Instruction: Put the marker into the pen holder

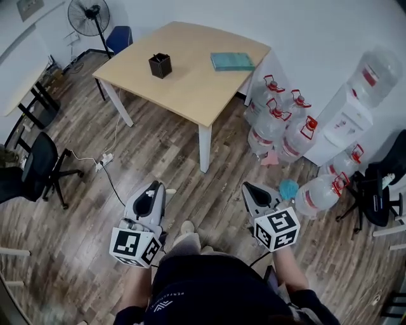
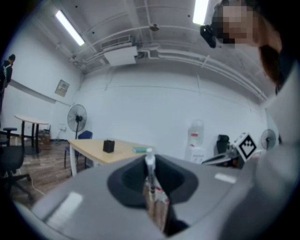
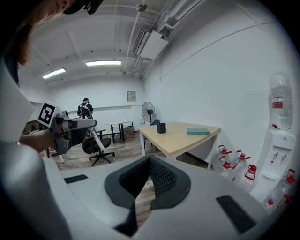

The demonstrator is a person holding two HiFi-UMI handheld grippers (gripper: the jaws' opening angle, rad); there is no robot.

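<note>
Far left of the room: a standing fan [image 1: 89, 14] up by the wall, and a black office chair [image 1: 35, 166] on the wood floor [image 1: 158, 146]. Moving in, the left gripper [image 1: 153, 189] is held low over the floor in front of the person, and it's clamped on the marker [image 2: 151, 185], w/ both pads pinched tight on the barrel. Marker's long axis runs straight along the jaws, fwd and away from the gripper's camera. Its white tip end pokes out just past the fingertips, aimed ahead and a touch up, toward the bench [image 1: 190, 95] and the far wall. Rest of the barrel, w/ a reddish label, runs back down btwn the jaws toward the gripper body. So the marker's in the grip, off the bench, well apart from the pen holder [image 1: 160, 65]. Pen holder is black, square and upright, on the bench's left part. Right of it on the same bench, a teal book [image 1: 232, 61] lies flat near the far-right edge, apart from the holder. Next over, the right gripper [image 1: 255, 190] is also low over the floor, about level w/ the left one. Its jaw tips are together w/ nothing btwn them, only floor showing thru the gap behind the tips. Far right, water bottles [image 1: 279, 124] cluster on the floor by the bench leg, and a water dispenser [image 1: 346, 124] stands against the wall.
</note>
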